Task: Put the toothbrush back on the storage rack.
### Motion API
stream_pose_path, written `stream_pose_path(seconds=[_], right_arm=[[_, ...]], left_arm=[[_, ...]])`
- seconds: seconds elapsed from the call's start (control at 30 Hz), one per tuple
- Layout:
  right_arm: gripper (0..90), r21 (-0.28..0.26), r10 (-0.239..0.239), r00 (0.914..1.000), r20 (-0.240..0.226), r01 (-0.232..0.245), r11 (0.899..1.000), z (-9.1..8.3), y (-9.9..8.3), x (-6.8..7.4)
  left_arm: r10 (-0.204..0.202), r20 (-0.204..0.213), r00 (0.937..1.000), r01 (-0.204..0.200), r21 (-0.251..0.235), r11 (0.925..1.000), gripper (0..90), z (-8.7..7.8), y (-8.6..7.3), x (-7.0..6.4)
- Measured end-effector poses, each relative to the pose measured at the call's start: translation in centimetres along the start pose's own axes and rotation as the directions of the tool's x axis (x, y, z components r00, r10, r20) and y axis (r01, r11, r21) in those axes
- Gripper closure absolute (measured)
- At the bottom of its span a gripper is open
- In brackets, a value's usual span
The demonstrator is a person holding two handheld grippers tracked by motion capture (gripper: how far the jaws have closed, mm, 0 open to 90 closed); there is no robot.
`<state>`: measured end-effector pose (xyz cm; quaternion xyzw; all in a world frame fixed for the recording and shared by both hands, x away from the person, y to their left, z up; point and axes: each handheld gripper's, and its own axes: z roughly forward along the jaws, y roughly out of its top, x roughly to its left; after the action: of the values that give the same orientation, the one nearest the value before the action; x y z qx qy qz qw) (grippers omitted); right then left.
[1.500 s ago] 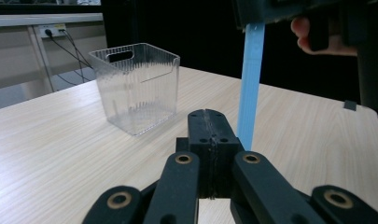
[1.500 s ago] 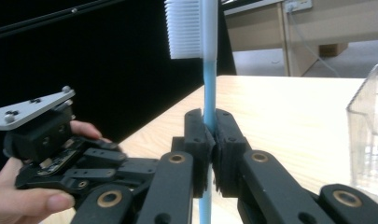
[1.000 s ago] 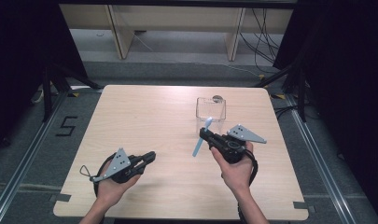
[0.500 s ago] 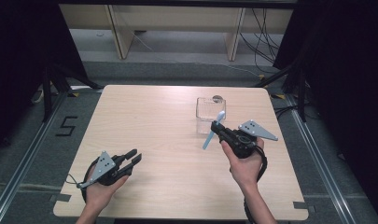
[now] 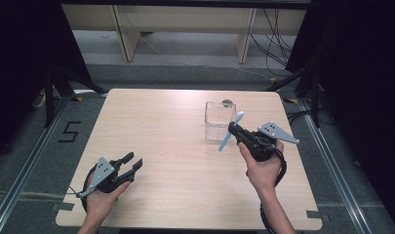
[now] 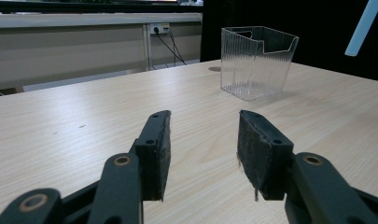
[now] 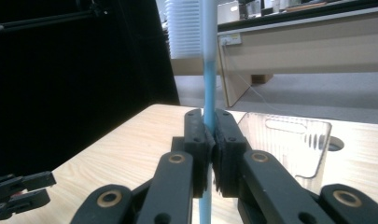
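A slim light-blue stick with a pale upper end (image 5: 238,118) is tilted in the air just right of a clear ribbed plastic box (image 5: 217,117) on the wooden table. My right gripper (image 5: 233,130) is shut on the stick's middle. In the right gripper view the stick (image 7: 209,70) stands upright between the shut pads of my right gripper (image 7: 210,140), with the box (image 7: 289,144) behind them. My left gripper (image 5: 131,162) rests low near the table's front left, open and holding nothing. In the left gripper view my left gripper (image 6: 203,140) faces the box (image 6: 256,60) across bare wood, and the stick (image 6: 364,25) is at the top right.
A round hole (image 5: 227,103) is cut in the tabletop just behind the box. The table (image 5: 161,126) sits on a grey floor with metal rails at both sides. Wooden shelving and cables stand beyond the far edge.
My right gripper has carried the stick a little right and farther back, up beside the box. My left gripper has drawn back to the left and its jaws now stand apart.
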<state>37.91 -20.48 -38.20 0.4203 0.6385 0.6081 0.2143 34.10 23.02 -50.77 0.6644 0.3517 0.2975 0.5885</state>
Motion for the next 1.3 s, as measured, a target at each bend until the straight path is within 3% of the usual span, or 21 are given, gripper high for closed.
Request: stream_pose_path(seconds=[0.13, 0.23, 0.3, 0.47, 0.67, 1.3], right_arm=[[85.8, -0.007, 0.000, 0.9999, 0.013, 0.000, 1.000, -0.1, 0.4, -0.4], [85.8, -0.004, 0.008, 0.9997, 0.021, -0.008, 1.000, -0.1, 0.6, -0.4], [85.8, -0.013, -0.018, 0.9995, 0.026, 0.018, 1.000, -0.1, 0.8, -0.7], [85.8, -0.015, -0.006, 0.9994, 0.033, 0.006, 1.000, 0.0, 1.3, -1.0], [85.8, -0.031, -0.027, 0.9977, 0.063, 0.029, 0.999, -0.1, 2.0, -1.6], [85.8, -0.060, 0.001, 0.9948, 0.102, 0.005, 0.998, 0.0, 3.1, -3.1]], left_arm=[[0.000, 0.005, 1.0000, 0.001, -0.026, 0.9997, 50.9, 0.2, -0.1, 0.2], [-0.006, 0.005, 1.0000, 0.006, -0.024, 0.9997, 50.6, 0.2, -0.2, 0.1], [-0.009, -0.005, 0.9999, 0.009, 0.000, 1.0000, 50.3, 0.1, -0.1, 0.0], [-0.010, -0.005, 0.9999, 0.010, -0.002, 0.9999, 50.0, 0.1, -0.1, 0.0], [-0.010, -0.005, 0.9999, 0.010, 0.000, 1.0000, 49.9, 0.1, -0.2, 0.1], [-0.021, -0.004, 0.9998, 0.021, -0.002, 0.9998, 50.2, 0.2, -0.2, 0.0]])
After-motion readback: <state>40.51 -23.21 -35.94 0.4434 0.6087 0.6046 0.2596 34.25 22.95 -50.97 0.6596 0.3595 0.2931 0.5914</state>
